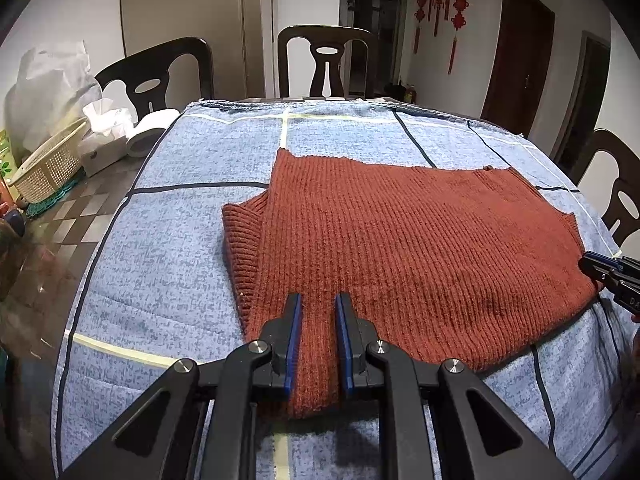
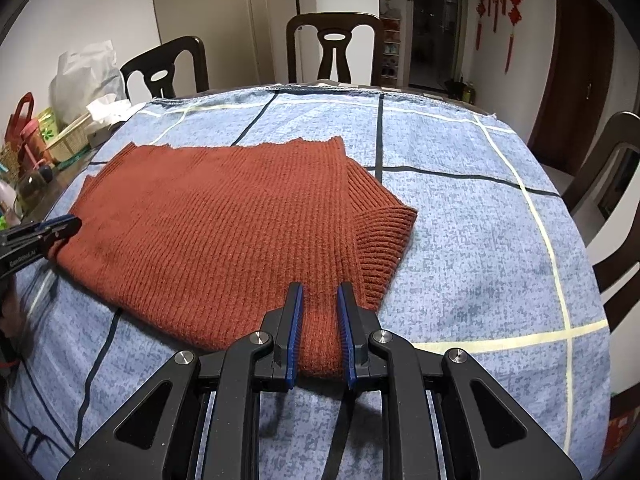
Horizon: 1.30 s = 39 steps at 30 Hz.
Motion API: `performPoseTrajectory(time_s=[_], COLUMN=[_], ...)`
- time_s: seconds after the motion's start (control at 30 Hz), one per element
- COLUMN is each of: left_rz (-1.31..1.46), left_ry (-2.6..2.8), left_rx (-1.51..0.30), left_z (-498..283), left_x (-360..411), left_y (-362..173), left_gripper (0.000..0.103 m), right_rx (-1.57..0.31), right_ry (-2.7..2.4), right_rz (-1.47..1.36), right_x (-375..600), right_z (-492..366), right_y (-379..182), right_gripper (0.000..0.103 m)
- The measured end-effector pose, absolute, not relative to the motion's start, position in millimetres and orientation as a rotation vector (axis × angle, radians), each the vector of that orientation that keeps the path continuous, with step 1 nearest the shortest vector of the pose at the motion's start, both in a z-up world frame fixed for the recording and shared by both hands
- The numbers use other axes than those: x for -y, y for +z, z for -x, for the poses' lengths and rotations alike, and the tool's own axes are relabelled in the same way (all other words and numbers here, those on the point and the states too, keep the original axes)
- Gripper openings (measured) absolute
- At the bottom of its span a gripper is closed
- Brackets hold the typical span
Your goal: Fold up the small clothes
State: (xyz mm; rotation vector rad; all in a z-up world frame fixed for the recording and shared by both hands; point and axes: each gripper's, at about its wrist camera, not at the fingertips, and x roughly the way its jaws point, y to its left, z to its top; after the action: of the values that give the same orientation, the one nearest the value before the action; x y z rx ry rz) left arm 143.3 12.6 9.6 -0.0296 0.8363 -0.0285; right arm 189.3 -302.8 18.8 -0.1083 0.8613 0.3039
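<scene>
A rust-red ribbed knit sweater (image 1: 400, 240) lies flat on the blue checked cloth, with a sleeve (image 1: 244, 248) folded along its left side. My left gripper (image 1: 319, 300) is shut on the sweater's near left corner, and a fold of knit is bunched between its blue pads. In the right wrist view the same sweater (image 2: 220, 232) spreads to the left, its ribbed sleeve (image 2: 380, 240) tucked at the right. My right gripper (image 2: 320, 290) is shut on the near right corner. Each gripper shows in the other's view: the right gripper (image 1: 596, 266) and the left gripper (image 2: 68, 226), both at the sweater's edge.
The blue checked cloth (image 1: 180, 264) covers the round table. Dark wooden chairs (image 1: 328, 60) stand around the far and right sides. At the left sit a cream basket (image 1: 52, 160), a tissue box (image 1: 102, 140), a paper roll (image 1: 146, 136) and a white plastic bag (image 1: 48, 84).
</scene>
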Motion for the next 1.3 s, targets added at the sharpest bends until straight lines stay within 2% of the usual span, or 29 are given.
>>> performPoseTrajectory(time_s=[0.27,0.63,0.77,0.83,1.07,1.3], left_rz=[0.041,0.018,0.024,0.029,0.073,0.146], left_ry=[-0.037,-0.017,-0.016,-0.021,-0.006,-0.004], left_rx=[-0.808,-0.841,-0.829,-0.822,-0.808,-0.851], left_z=[-143.4,-149.2,-145.7,-143.7,-147.0,-162.7], left_x=[-15.2,-15.1,-17.6,-20.4,-40.5,-58.3], left_y=[23.8,13.3,18.0,20.6,21.6,7.9], left_gripper=[0.019,0.019,0.019,0.019,0.038,0.044], right_rx=[-0.841,-0.863,-0.854,-0.853,-0.877,-0.914], right_ry=[0.304,0.307,0.318,0.322,0.333,0.348], right_rz=[0.109,0.111,0.074,0.061,-0.016,-0.078], right_x=[300.2,300.1,305.1,307.0,320.4,329.2], right_z=[-190.9,-194.8,-194.2,-194.7,-207.5,-224.1], right_y=[28.4,26.6,32.1,33.2,28.9,19.0], right_gripper=[0.018,0.019,0.036,0.037,0.038,0.038])
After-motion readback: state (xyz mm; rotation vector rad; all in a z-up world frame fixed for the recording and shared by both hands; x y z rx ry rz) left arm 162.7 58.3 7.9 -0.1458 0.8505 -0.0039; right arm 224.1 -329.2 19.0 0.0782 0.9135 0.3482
